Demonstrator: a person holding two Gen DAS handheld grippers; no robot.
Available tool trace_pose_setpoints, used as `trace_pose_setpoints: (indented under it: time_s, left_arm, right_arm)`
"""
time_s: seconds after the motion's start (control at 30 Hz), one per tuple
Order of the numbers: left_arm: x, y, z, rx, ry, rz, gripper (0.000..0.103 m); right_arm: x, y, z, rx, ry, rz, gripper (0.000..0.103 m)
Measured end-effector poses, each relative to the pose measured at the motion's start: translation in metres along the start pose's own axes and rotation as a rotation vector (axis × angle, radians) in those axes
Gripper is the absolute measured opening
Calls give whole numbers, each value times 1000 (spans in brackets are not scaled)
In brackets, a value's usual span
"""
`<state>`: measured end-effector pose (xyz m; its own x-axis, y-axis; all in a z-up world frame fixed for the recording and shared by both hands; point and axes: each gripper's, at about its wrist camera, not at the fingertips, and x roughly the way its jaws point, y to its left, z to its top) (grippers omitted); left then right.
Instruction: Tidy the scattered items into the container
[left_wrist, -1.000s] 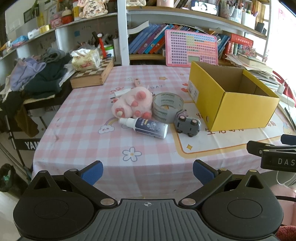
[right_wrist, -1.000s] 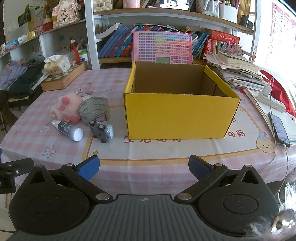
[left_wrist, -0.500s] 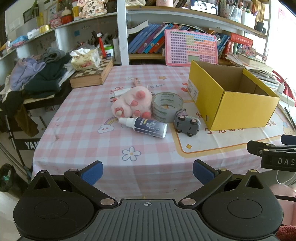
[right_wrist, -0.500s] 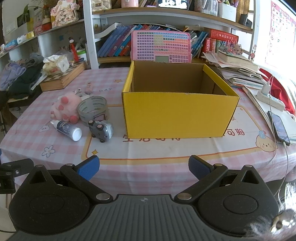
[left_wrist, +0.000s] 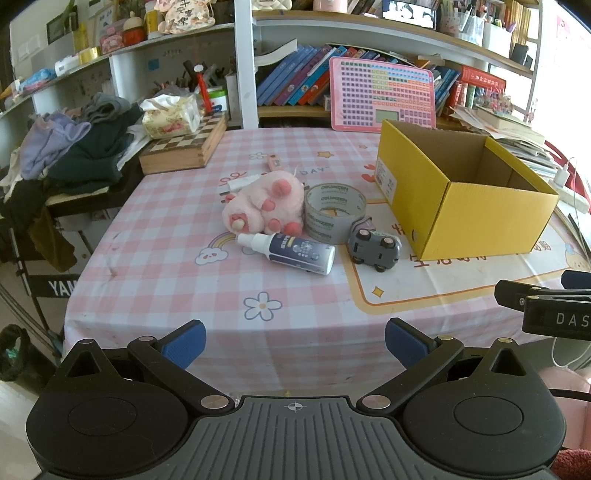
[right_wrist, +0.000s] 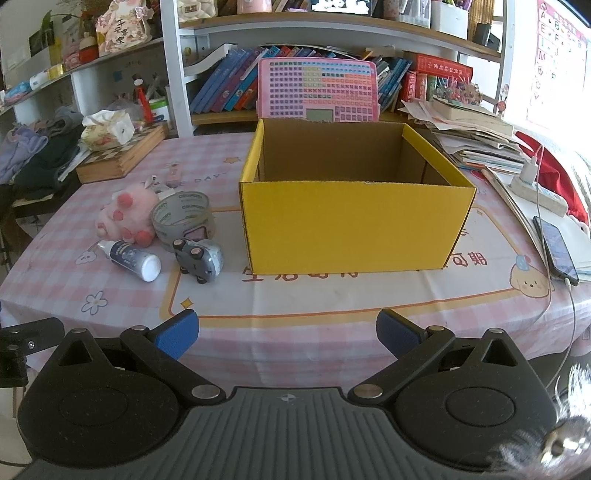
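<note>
An empty yellow cardboard box (left_wrist: 469, 218) (right_wrist: 354, 225) stands open on the pink checked tablecloth. Left of it lie a pink plush toy (left_wrist: 262, 208) (right_wrist: 123, 214), a roll of clear tape (left_wrist: 334, 212) (right_wrist: 183, 218), a small spray bottle (left_wrist: 291, 253) (right_wrist: 131, 258) on its side and a grey toy car (left_wrist: 375, 249) (right_wrist: 199, 258). My left gripper (left_wrist: 294, 341) hangs open before the table's near edge, facing these items. My right gripper (right_wrist: 286, 332) is open too, in front of the box. Neither holds anything.
A wooden chessboard box (left_wrist: 184, 147) with a tissue pack sits at the back left beside a heap of clothes (left_wrist: 74, 147). A pink keyboard toy (right_wrist: 317, 90) leans on the bookshelf behind. Papers, a power strip (right_wrist: 537, 190) and a phone (right_wrist: 557, 253) lie at right.
Both views have shifted only slightly; the right gripper has edged a little nearer the box. Nothing on the table has moved.
</note>
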<state>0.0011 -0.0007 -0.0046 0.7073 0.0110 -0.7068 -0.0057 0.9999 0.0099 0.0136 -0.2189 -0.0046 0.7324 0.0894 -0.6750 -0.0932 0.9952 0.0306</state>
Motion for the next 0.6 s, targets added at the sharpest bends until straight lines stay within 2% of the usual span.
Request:
trace_pose_setpoints:
  time_s: [0.6]
  left_arm:
    - [2, 3, -2, 9, 11, -10, 103]
  right_arm:
    - [-5, 13, -2, -38, -8, -20, 103]
